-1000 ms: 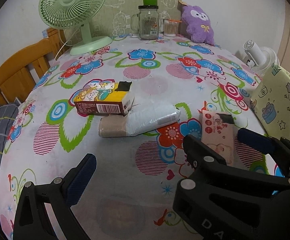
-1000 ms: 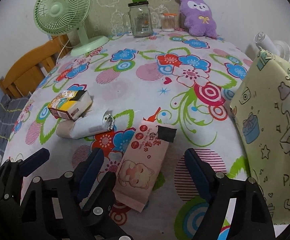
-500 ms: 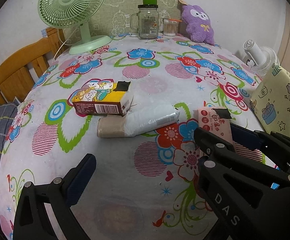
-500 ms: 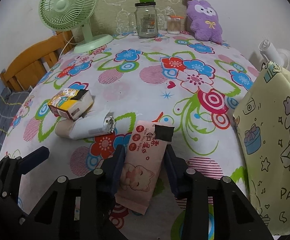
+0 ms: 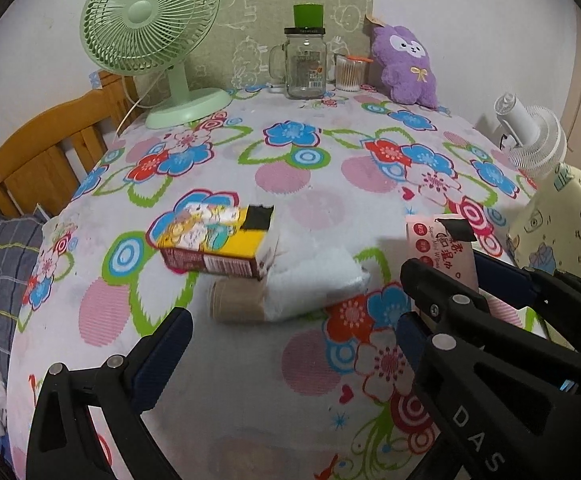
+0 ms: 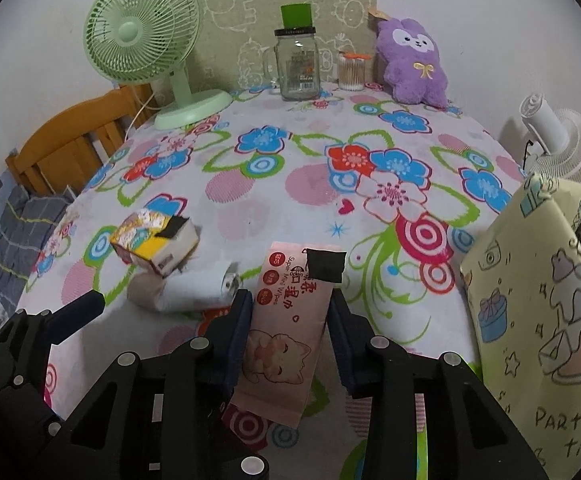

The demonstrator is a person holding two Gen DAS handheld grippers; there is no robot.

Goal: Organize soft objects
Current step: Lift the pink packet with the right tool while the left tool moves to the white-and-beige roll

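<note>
Pink soft wet-wipes pack [image 6: 286,332] is clamped in the right gripper [image 6: 288,312] above the floral-clothed desk [image 6: 310,184]; the left gripper [image 5: 290,332] gapes wide, holding nothing, nearby.

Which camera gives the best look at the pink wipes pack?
The right wrist view: the wipes pack runs nearly full length between the right gripper jaws, which are shut on it, cat picture and black tape visible. The left wrist view shows only its top end; the right gripper hides the rest.
</note>
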